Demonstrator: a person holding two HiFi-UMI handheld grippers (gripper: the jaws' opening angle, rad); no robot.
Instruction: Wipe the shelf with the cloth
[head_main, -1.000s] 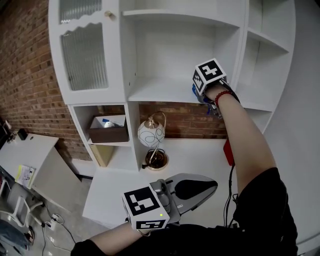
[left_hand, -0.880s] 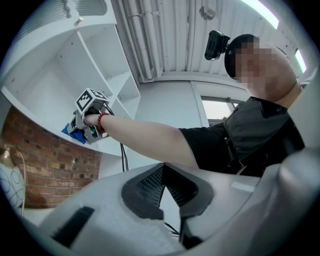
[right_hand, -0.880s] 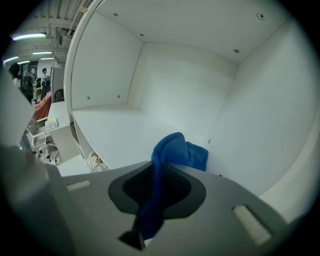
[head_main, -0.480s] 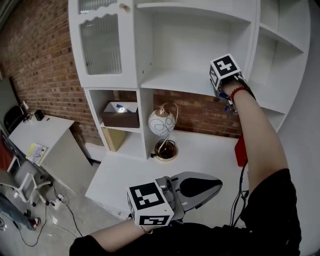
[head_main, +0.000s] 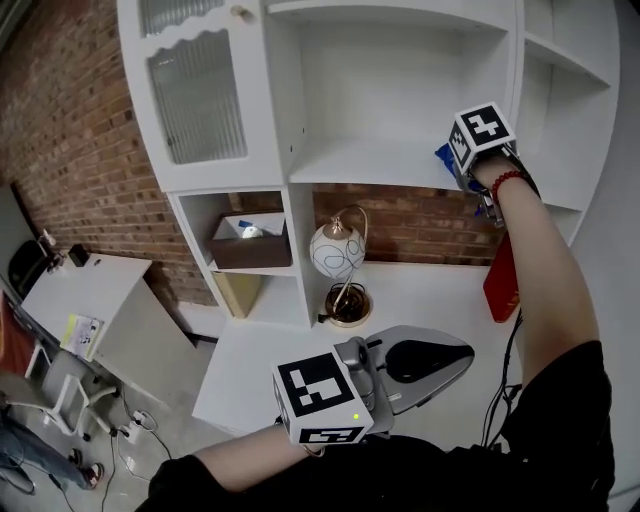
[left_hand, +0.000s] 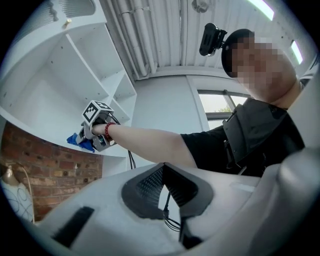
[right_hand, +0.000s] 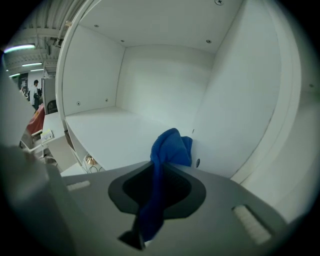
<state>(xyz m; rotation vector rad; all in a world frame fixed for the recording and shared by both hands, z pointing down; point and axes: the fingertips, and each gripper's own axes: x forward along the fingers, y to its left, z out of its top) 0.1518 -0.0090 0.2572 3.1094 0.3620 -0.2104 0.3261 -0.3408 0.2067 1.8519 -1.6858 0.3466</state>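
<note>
The left gripper (head_main: 455, 358) hung low and close to the person's body, above the front of the white worktop (head_main: 420, 300). In the left gripper view its fingers (left_hand: 145, 187) were pressed nearly together, with only a thin slit between them and nothing in it.

Farther off on the worktop stood a lamp (head_main: 337, 250) with a patterned globe. A red flat thing (head_main: 500, 280) leaned at the right end. A brown box (head_main: 250, 245) sat in the small compartment left of the lamp.

Above them the right arm reached up to the shelf (head_main: 360, 170). There the right gripper (head_main: 458, 165) pinched the blue cloth (head_main: 445, 155) at the shelf's right end, near the front edge. In the right gripper view the cloth (right_hand: 172, 147) ran between the closed fingers (right_hand: 187, 187) and bunched out past their tips. The bunch lay on the shelf board (right_hand: 115, 135), just beside the compartment's right side wall.

A ribbed glass door (head_main: 195, 95) closed the cupboard to the left, with a brick wall (head_main: 70, 150) behind.
</note>
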